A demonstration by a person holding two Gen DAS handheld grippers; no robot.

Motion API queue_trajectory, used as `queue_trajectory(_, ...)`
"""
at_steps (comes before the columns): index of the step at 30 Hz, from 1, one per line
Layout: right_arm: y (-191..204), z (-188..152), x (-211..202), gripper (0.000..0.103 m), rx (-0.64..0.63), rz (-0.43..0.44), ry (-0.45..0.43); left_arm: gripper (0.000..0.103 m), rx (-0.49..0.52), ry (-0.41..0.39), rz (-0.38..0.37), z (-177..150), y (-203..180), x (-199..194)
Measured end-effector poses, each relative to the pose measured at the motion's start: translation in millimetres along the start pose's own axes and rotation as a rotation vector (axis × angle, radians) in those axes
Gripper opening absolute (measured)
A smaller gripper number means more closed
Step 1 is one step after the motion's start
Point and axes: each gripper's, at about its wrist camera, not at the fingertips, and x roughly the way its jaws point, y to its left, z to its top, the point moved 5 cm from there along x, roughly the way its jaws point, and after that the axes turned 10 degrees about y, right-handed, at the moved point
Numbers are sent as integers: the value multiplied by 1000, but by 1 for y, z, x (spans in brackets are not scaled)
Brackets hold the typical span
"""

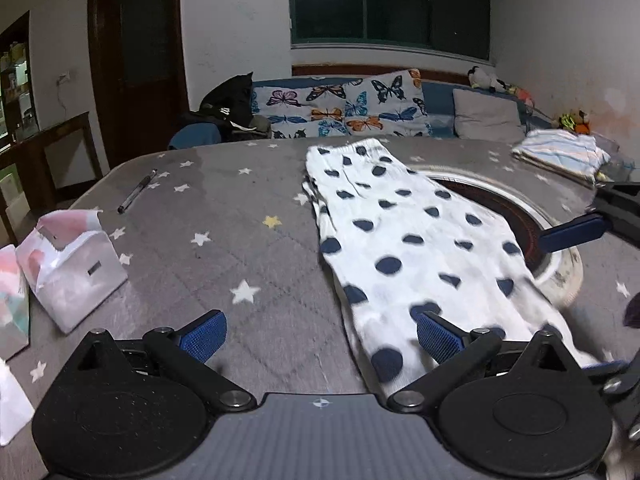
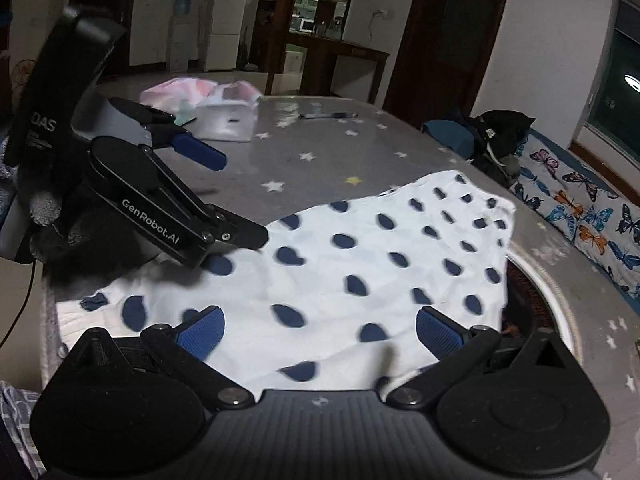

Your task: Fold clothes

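a big table (image 1: pixel 224 216) under a grey cloth with small stars takes most of the room in front of me, and a round hotplate ring (image 1: pixel 520 216) is set into its middle. behind it a sofa (image 1: pixel 440 112) carries butterfly cushions and one plain grey pillow. across the table lies the white garment with dark blue dots (image 1: pixel 400 240), spread flat and long, its far waistband end toward the sofa and one side covering part of the ring. near the far right edge of the table rests a folded striped cloth pile (image 1: pixel 560 154). on the left side stands a white tissue box (image 1: pixel 76 276), and further back a pen (image 1: pixel 138 191) lies alone on the cloth. the left gripper (image 1: pixel 320 334) is low over the near end of the garment, jaws spread wide, one pad above the fabric and the other above bare tablecloth, nothing between them. the right gripper (image 2: pixel 320 332) hangs over the garment's middle, also wide apart and holding nothing.
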Motion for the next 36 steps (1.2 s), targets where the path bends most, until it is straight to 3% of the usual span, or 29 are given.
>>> queue_trajectory(3, 10, -14, 7, 103, -27, -1, 50, 103, 13, 15, 1, -11, -2, -2)
queue_trajectory(11, 7, -21, -21, 103, 0, -29, 25, 103, -53, 3, -32, -22, 2, -19)
queue_trajectory(16, 11, -36, -14, 103, 50, -16, 53, 103, -68, 27, -47, -36, -4, -33)
queue_trajectory(23, 3, -40, -41, 103, 106, 3, 16, 102, -171, 68, -149, -51, -6, -57)
queue_trajectory(30, 7, -51, -52, 91, 156, 61, 14, 68, -222, 141, -270, -64, -23, -62)
queue_trajectory(33, 10, -52, -57, 84, 161, 85, 7, 43, -239, 147, -311, -62, -25, -66)
queue_trajectory(36, 16, -53, -60, 75, 152, 115, 5, 27, -248, 150, -342, -60, -27, -71)
